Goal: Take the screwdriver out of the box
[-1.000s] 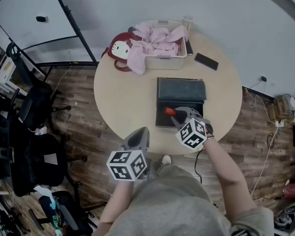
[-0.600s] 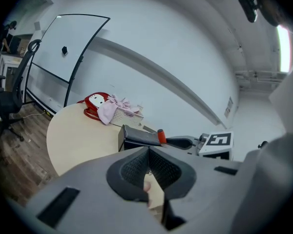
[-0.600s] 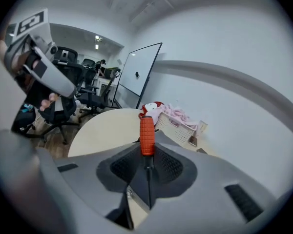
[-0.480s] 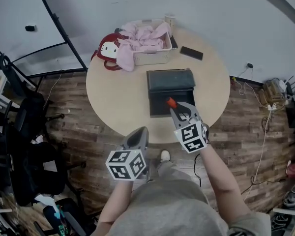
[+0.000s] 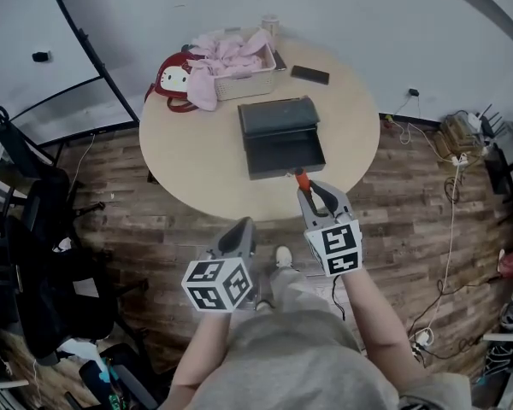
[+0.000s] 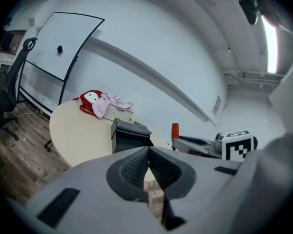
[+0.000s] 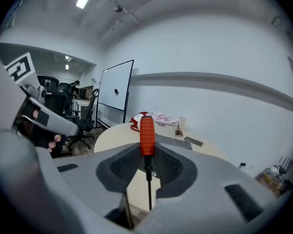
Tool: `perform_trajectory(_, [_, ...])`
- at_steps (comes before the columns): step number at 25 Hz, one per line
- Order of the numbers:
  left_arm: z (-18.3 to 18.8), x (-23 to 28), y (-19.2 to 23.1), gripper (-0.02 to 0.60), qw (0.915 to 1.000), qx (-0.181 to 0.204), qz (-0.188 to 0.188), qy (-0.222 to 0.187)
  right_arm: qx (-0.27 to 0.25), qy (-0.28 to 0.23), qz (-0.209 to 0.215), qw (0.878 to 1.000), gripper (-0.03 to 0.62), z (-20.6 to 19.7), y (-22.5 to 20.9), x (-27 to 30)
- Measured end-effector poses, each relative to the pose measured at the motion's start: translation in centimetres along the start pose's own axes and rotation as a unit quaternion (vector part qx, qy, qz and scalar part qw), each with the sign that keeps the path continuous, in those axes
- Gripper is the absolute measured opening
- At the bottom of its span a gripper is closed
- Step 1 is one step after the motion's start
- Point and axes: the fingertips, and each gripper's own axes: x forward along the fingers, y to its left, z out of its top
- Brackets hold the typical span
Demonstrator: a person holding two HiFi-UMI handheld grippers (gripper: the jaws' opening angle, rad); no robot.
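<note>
A dark box [image 5: 278, 135] lies open on the round beige table [image 5: 197, 165]. The screwdriver [image 5: 301, 180], with an orange handle, is outside the box, above the table's near edge. My right gripper [image 5: 306, 196] is shut on its thin shaft. In the right gripper view the screwdriver [image 7: 147, 135] stands upright between the pads of that gripper [image 7: 147, 162]. My left gripper [image 5: 239, 233] hangs off the table's near side, shut and holding nothing. From the left gripper view [image 6: 149, 152] I see the box [image 6: 129, 134] and the orange handle [image 6: 175, 130].
At the table's far side stand a white basket of pink cloth [image 5: 235, 54], a red cat-face bag [image 5: 173, 79], a dark phone [image 5: 309, 75] and a cup [image 5: 269, 26]. Black office chairs [image 5: 34, 229] crowd the left. Cables lie on the wooden floor at the right [image 5: 449, 135].
My right gripper has drawn back from inside the box to the table's near edge, with the screwdriver in it. The left gripper has stayed in place.
</note>
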Motion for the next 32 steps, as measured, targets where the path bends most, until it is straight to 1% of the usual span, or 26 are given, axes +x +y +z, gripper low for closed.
perform_trajectory(5, [-1.5, -2.3, -1.1, 0.003, 1.0, 0.0, -0.002, -0.002, 0.03, -0.007, -0.023, 0.999, 0.077, -1.2, 0.6, -4.1])
perform_trajectory(14, [-3.6, -5.7, -1.4, 0.003, 0.9999, -0.002, 0.01, -0.009, 0.058, -0.004, -0.037, 0.998, 0.077, -3.2, 2.0, -8.7])
perform_trajectory(17, [-3.8, -6.3, -1.4, 0.003, 0.9998, -0.005, 0.013, -0.012, 0.067, -0.007, -0.041, 0.997, 0.077, -3.3, 2.2, -9.5])
perform_trajectory(23, [-3.5, -6.7, -1.6, 0.003, 0.9997, -0.005, 0.012, -0.023, 0.069, -0.015, -0.04, 0.997, 0.077, -2.7, 2.6, -10.4])
perform_trajectory(28, [-3.5, -6.5, -1.9, 0.003, 0.9997, -0.003, 0.01, -0.023, 0.071, -0.022, -0.04, 0.996, 0.077, -2.2, 2.6, -10.8])
perform_trajectory(32, [-3.3, -6.4, -2.0, 0.003, 0.9997, -0.003, 0.01, -0.024, 0.084, -0.022, -0.046, 0.995, 0.077, -2.3, 2.3, -11.0])
